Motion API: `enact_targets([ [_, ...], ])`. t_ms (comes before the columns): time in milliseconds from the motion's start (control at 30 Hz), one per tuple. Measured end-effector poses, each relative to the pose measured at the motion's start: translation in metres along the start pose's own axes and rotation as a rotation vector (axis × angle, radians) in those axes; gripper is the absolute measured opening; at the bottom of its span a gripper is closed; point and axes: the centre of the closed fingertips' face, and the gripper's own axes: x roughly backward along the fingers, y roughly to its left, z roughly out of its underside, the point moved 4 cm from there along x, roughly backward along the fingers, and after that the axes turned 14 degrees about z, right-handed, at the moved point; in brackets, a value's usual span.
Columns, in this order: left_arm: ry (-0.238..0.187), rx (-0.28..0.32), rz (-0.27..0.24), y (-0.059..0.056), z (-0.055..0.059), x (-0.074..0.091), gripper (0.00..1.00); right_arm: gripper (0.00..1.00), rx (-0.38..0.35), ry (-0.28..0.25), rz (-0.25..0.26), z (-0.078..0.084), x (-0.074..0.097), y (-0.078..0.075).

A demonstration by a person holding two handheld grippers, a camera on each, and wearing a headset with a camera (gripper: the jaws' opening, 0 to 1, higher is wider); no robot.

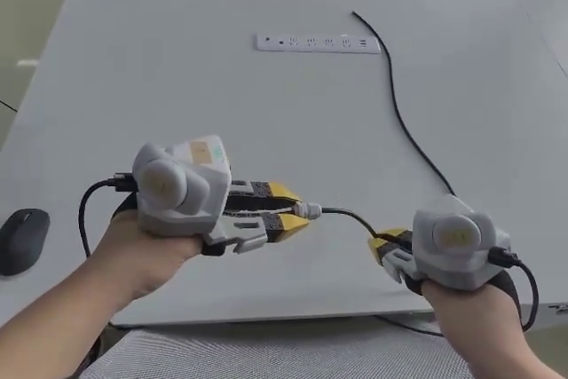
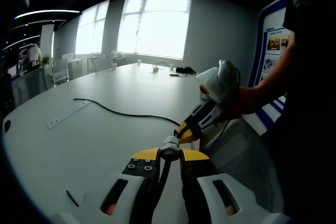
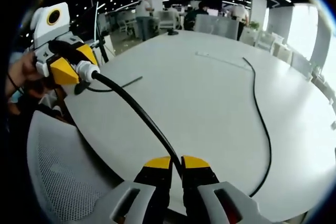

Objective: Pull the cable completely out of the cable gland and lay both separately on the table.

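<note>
Well off to the outer side of the left gripper (image 1: 291, 210), a dark mouse (image 1: 22, 239) lies on the white table (image 1: 222, 104). The left gripper's yellow-tipped jaws are clamped on the pale cable gland (image 1: 308, 211), which sits right at their tips and juts just past them toward the right gripper (image 1: 383, 244). The black cable (image 1: 351, 216) is still threaded in the gland; it leaves the gland's nose, sags in a short arc above the near table edge and ends between the right gripper's jaws, which are pressed together on it at their very tips. The two grippers point toward each other, near but apart, with the bare stretch of cable between them. Far ahead of both grippers a white power strip (image 1: 317, 43) lies flat on the table, and its black power cord (image 1: 399, 117) winds back toward the right gripper and passes behind it. The left gripper view looks straight down onto the gland seated between the two jaw tips, with the right gripper just beyond. The right gripper view shows the cable running up and away from its own jaws to the gland in the left gripper, a grey mesh chair (image 3: 58, 182) below the table edge, and people standing in the far background.
</note>
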Motion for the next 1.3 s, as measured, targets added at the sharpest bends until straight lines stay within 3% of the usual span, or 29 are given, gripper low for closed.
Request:
enact_targets([
  [333, -0.011, 0.008, -0.002, 0.002, -0.001, 0.002, 0.15, 0.07, 0.053, -0.017, 0.001, -0.002, 0.011, 0.002],
  [567, -0.010, 0.011, 0.005, 0.001, 0.001, -0.001, 0.15, 0.17, 0.168, -0.066, -0.023, -0.013, 0.030, 0.008],
  [767, -0.009, 0.019, 0.005, 0.001, 0.003, -0.001, 0.15, 0.21, 0.266, -0.141, -0.030, -0.040, 0.044, 0.016],
  [933, -0.006, 0.021, 0.003, 0.003, 0.004, 0.000, 0.15, 0.20, 0.389, -0.208, -0.057, -0.070, 0.049, 0.033],
  [1133, -0.010, 0.022, 0.001, 0.005, 0.003, 0.000, 0.15, 0.16, 0.521, -0.225, -0.083, -0.082, 0.044, 0.054],
  [1300, -0.013, 0.026, -0.003, 0.006, 0.003, 0.001, 0.15, 0.11, 0.608, -0.236, -0.073, -0.086, 0.038, 0.063],
])
